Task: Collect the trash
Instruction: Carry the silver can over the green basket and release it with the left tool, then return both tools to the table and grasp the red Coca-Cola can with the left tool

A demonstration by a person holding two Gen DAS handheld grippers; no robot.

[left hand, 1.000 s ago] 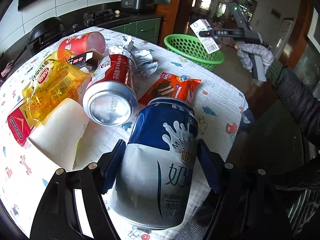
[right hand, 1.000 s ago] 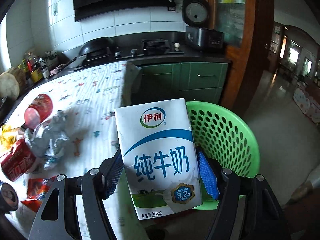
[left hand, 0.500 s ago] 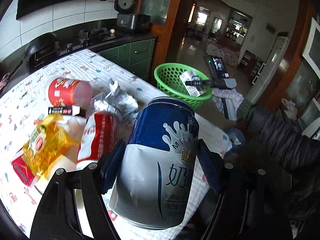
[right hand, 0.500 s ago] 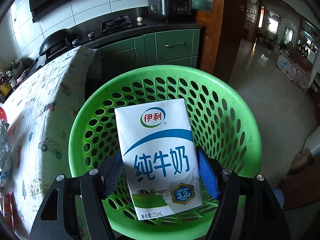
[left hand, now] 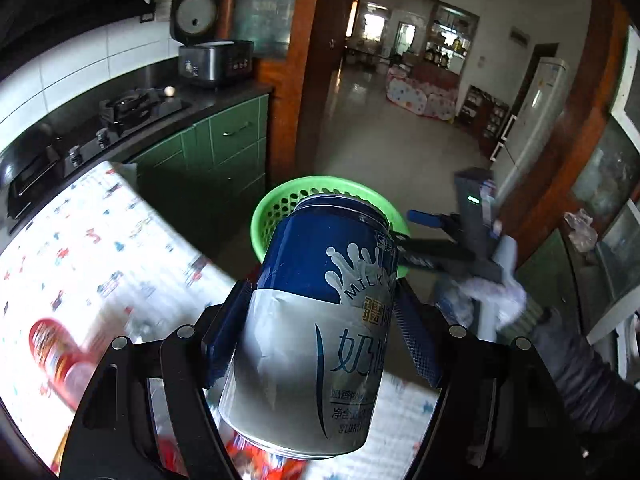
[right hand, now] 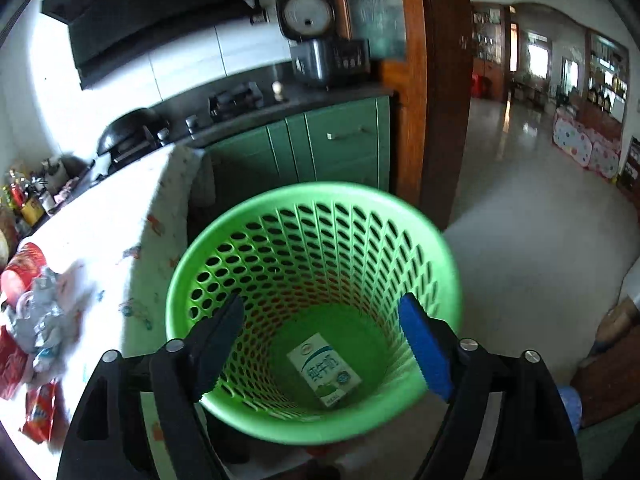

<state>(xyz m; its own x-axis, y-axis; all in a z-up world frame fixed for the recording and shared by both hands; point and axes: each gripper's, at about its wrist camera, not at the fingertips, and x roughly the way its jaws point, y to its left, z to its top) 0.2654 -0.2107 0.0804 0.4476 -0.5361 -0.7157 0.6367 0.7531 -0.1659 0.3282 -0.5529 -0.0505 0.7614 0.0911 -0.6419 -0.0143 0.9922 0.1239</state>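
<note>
My left gripper (left hand: 320, 332) is shut on a blue and silver milk can (left hand: 316, 344), held in the air above the table edge. The green perforated basket (left hand: 276, 204) stands on the floor beyond the can, partly hidden by it. My right gripper (right hand: 322, 340) is open and empty above the basket (right hand: 224, 248). A white and green milk carton (right hand: 324, 368) lies on the basket's bottom. The right gripper also shows in the left wrist view (left hand: 412, 236), over the basket's right rim.
The table with a patterned white cloth (right hand: 120, 232) stands left of the basket. On it lie a red cup (right hand: 20, 268), crumpled foil (right hand: 40, 320) and a red wrapper (right hand: 40, 412). Green cabinets (right hand: 328, 140) stand behind the basket. Tiled floor (right hand: 520, 240) lies to the right.
The right gripper opened and the milk carton dropped to the basket's bottom. The left gripper lifted the can off the table and swung it toward the basket.
</note>
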